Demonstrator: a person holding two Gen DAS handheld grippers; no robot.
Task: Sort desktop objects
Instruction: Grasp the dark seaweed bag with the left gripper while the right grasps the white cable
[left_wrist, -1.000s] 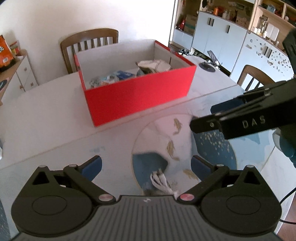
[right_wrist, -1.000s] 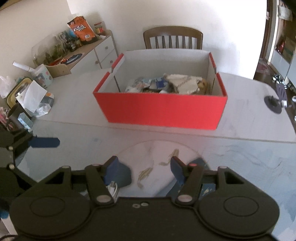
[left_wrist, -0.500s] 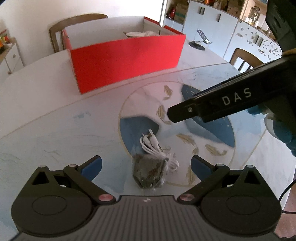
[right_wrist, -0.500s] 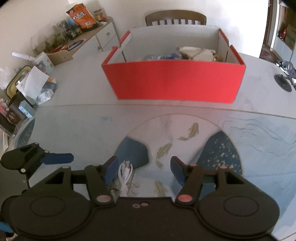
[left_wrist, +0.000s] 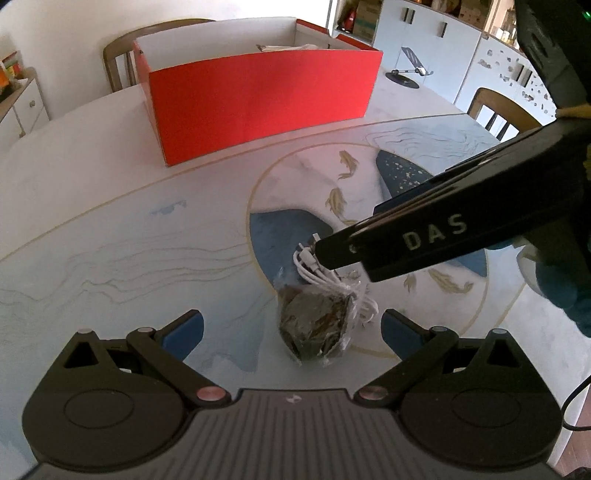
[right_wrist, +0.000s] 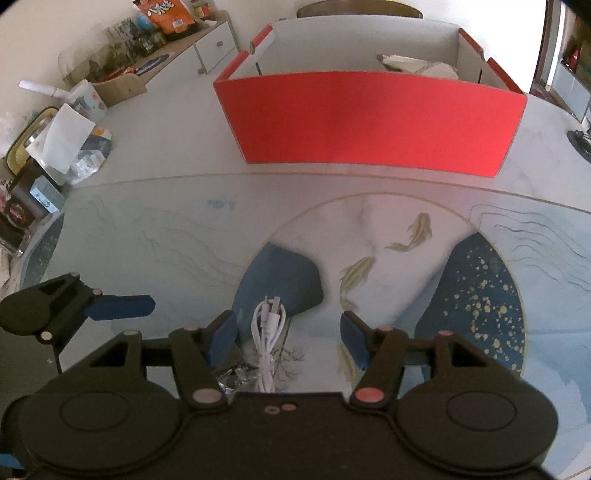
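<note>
Cable bundle (right_wrist: 267, 343), white, lies on the surface (left_wrist: 110, 229) against a dark crinkly packet (left_wrist: 314, 326), between your right hand-held gripper's (right_wrist: 288, 338) parted, empty jaws. Left hand-held gripper (left_wrist: 291, 328): wide apart, empty. Red box (right_wrist: 369, 122) beyond.

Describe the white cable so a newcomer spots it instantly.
Find the red box on the table, then the round fish-pattern mat before it. On the mat's dark blue patch lies the coiled white cable, beside a crinkly clear bag of dark stuff.
</note>
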